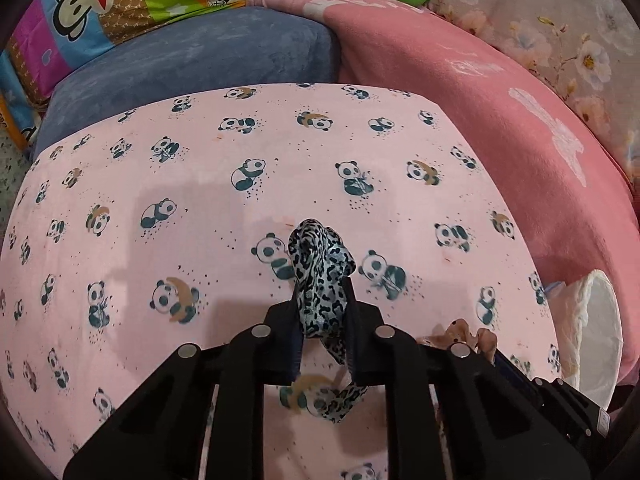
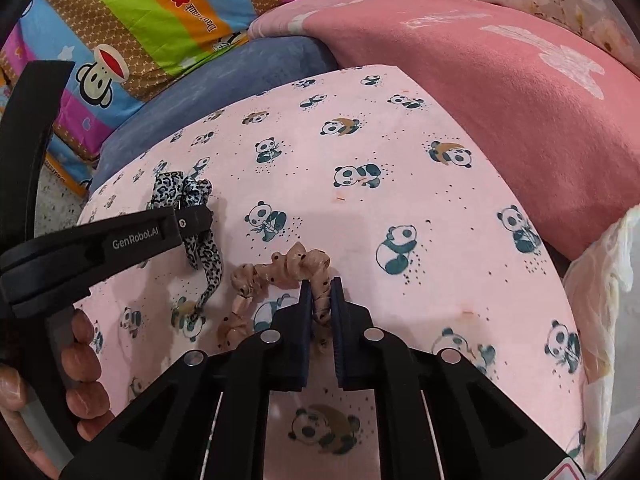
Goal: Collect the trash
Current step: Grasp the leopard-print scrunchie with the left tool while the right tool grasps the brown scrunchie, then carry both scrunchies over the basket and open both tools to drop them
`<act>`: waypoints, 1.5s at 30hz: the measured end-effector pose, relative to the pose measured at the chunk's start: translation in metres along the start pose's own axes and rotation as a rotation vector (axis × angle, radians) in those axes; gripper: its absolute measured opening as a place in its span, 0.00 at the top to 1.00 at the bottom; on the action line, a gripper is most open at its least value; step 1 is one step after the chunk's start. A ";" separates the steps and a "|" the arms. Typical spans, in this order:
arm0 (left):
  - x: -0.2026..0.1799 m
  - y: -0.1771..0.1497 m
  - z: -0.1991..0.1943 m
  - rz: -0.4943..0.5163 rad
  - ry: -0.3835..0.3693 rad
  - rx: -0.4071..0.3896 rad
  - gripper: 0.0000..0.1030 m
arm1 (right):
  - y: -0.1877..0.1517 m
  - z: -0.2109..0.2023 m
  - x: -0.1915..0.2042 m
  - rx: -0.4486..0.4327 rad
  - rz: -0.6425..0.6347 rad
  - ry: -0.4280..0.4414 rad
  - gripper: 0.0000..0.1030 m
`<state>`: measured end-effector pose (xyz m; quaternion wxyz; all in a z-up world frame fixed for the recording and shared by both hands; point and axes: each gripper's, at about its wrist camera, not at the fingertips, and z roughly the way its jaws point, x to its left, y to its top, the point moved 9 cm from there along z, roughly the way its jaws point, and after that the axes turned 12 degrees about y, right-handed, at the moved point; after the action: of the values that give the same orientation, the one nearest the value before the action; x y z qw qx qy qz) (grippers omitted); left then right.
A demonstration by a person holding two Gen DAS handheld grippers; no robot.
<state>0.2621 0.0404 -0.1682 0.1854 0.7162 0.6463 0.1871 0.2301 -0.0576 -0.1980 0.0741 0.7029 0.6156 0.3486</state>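
**Two scrunchies, one in each hand-held gripper**

Two hair scrunchies are pinched above a pink panda-print sheet (image 1: 200,208) that covers the table. The left hand-held gripper (image 1: 323,292) has its jaws drawn in tight on a blue leopard-print scrunchie (image 1: 320,264); the fabric bunches up past the fingertips and a loop trails down behind them toward the sheet. In the right wrist view the same gripper (image 2: 188,220) enters from the left edge, the scrunchie (image 2: 180,194) sticking out above and below its fingers, with the person's left hand (image 2: 80,372) wrapped around the handle.

The right hand-held gripper (image 2: 321,292) is closed narrowly on a peach spotted scrunchie (image 2: 280,268), which arches up from between the jaws and curls down to the left, its lower end near the sheet. The two scrunchies sit near each other but apart.

Behind the table lie a blue cushion (image 1: 192,56), a pink blanket (image 2: 500,92) and a striped monkey-print quilt (image 2: 132,20). A white plastic bag (image 2: 604,280) sits at the right edge.
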 end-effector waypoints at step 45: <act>-0.216 -0.084 -0.176 0.324 -0.200 -0.164 0.84 | -0.061 -0.300 -0.133 -0.403 0.222 -0.098 0.90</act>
<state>0.0807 -0.1619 -0.0649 0.2740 0.8081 0.4838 0.1944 0.0064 -0.2635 -0.0598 0.2039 0.7534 0.4481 0.4360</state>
